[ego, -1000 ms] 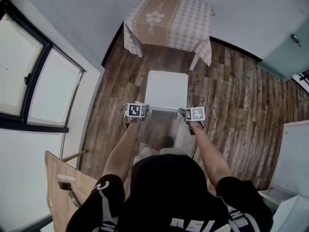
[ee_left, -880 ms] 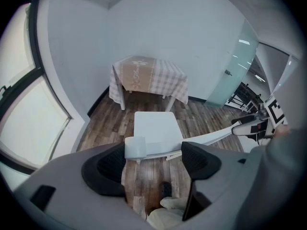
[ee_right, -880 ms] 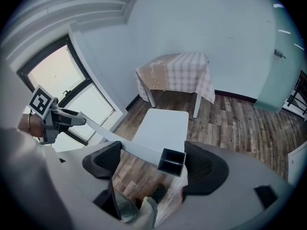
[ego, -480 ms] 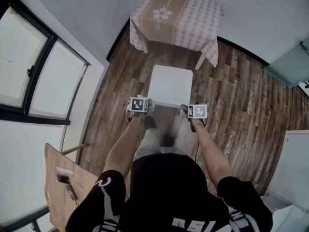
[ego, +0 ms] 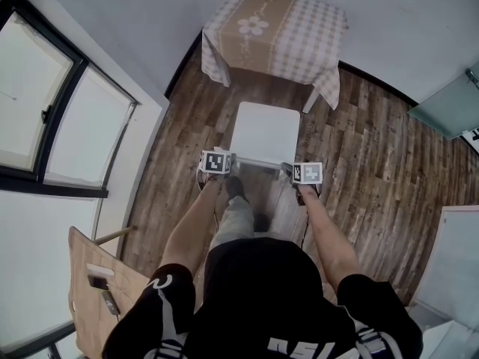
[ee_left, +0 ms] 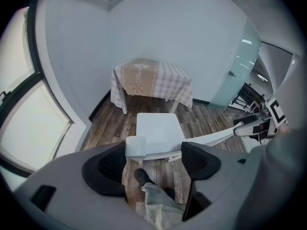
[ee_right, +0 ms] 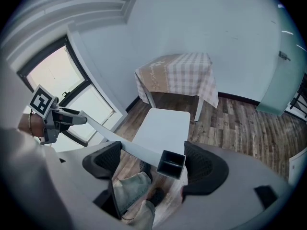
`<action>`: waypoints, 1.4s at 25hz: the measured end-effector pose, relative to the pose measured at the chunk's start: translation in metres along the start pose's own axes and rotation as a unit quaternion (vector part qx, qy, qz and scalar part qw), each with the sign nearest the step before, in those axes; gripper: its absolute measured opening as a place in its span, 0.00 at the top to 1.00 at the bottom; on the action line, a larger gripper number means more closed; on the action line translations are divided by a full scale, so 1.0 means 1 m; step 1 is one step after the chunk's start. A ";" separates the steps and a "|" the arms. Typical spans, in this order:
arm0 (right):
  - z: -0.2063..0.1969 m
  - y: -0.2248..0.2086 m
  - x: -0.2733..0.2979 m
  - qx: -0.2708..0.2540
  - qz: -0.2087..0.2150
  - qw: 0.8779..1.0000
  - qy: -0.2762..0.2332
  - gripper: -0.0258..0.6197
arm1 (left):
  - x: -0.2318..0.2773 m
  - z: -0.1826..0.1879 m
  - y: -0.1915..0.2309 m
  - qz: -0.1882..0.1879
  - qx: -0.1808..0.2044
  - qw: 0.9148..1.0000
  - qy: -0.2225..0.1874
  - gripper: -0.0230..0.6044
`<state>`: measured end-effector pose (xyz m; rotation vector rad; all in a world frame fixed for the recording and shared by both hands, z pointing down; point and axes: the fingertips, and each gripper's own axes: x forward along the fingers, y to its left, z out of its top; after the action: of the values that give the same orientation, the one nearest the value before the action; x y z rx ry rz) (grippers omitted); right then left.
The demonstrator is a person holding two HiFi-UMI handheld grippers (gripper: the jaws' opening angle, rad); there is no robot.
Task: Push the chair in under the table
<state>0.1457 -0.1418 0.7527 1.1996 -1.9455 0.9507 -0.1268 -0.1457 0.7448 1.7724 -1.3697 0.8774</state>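
A white chair (ego: pixel 266 132) stands on the wood floor, its seat facing a small table (ego: pixel 273 32) under a checked cloth with a flower print. My left gripper (ego: pixel 218 163) is at the left end of the chair's top rail (ee_left: pixel 135 146), jaws wide, the rail end close to the left pad. At the rail's right end (ee_right: pixel 171 164) is my right gripper (ego: pixel 303 172), also open, with that end beside its right pad. The seat's front edge lies just short of the table's near legs.
A large window (ego: pixel 52 103) runs along the left wall. A wooden board (ego: pixel 93 290) with small items is at lower left. A glass door (ego: pixel 449 96) and a white panel (ego: pixel 453 245) are at the right. The person's shoe (ego: pixel 234 188) is behind the chair.
The chair has slid closer to the table with both grippers following at its back rail. The person's left foot has stepped forward behind the seat.
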 end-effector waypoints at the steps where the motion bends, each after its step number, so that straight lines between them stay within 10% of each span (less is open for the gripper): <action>1: 0.003 0.000 0.002 0.000 0.002 1.000 0.001 0.30 | 0.002 0.003 0.002 -0.001 0.001 1.000 0.000 0.36; 35: 0.126 -0.027 0.067 -0.002 -0.049 0.999 -0.003 0.30 | 0.073 0.135 0.047 -0.009 0.034 0.999 0.001 0.36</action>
<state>0.1270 -0.2857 0.7479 1.2839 -1.8740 0.8947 -0.1463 -0.3046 0.7440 1.8327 -1.3346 0.9246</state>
